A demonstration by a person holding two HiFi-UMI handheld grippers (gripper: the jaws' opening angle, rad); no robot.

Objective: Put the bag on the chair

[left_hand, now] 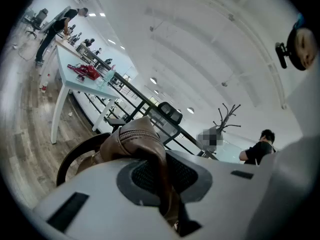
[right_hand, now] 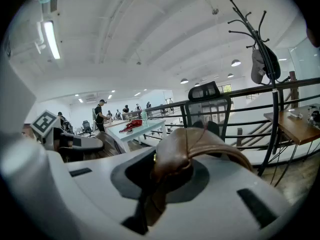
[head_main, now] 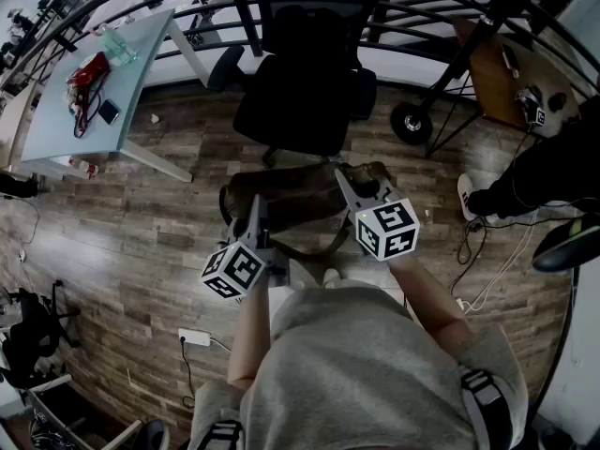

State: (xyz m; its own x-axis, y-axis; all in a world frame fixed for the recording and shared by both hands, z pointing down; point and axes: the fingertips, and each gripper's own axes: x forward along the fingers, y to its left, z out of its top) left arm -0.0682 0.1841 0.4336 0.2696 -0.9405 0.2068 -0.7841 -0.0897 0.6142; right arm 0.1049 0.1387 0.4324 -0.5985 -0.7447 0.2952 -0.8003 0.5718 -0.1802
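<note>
A brown leather bag (head_main: 292, 202) hangs between my two grippers, above the wooden floor and just in front of the black office chair (head_main: 302, 73). My left gripper (head_main: 255, 206) is shut on the bag's left end, where brown leather and a zip (left_hand: 136, 135) fill its jaws. My right gripper (head_main: 349, 187) is shut on the bag's right end, pinching folded leather and a strap (right_hand: 187, 149). The chair's headrest and mesh back show beyond the bag in the left gripper view (left_hand: 170, 113) and the right gripper view (right_hand: 207, 99).
A light table (head_main: 103, 82) with red items stands at the left. A black railing (head_main: 441, 7) runs behind the chair. A wooden desk (head_main: 497, 78), a tripod-like stand (head_main: 441, 92) and a seated person's leg (head_main: 534, 172) are at the right. Cables lie on the floor (head_main: 483, 270).
</note>
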